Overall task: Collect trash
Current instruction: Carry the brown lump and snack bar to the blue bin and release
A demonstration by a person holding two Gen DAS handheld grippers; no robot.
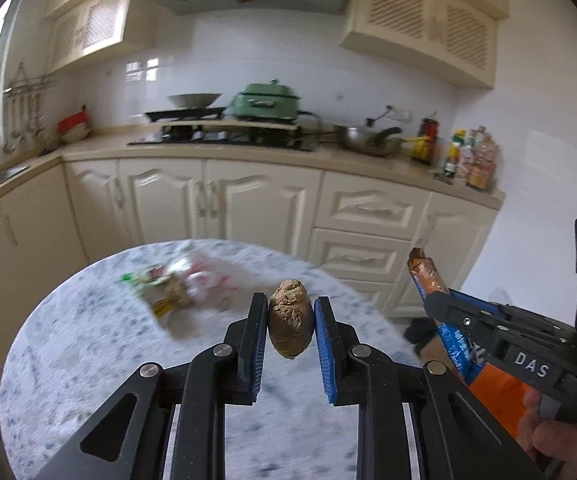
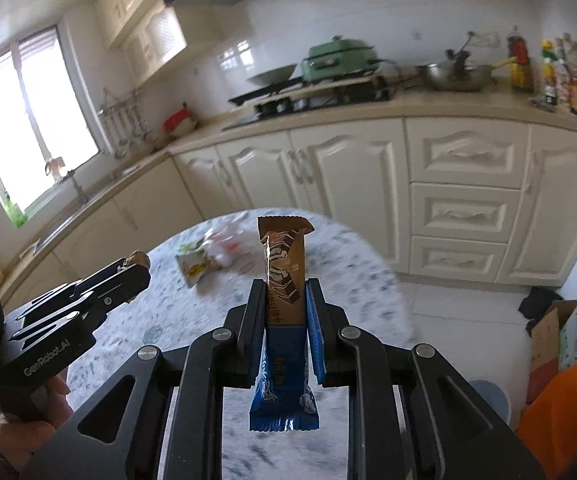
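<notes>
My left gripper is shut on a crumpled brown paper ball and holds it above the round marble table. My right gripper is shut on a brown and blue snack wrapper, held upright above the table. The right gripper with the wrapper shows at the right of the left wrist view. The left gripper with the paper ball shows at the left of the right wrist view. More wrappers lie in a blurred heap at the table's far side; they also show in the right wrist view.
Cream kitchen cabinets and a counter with a stove, pans and bottles stand behind the table. A cardboard box and an orange bag sit on the floor at the right.
</notes>
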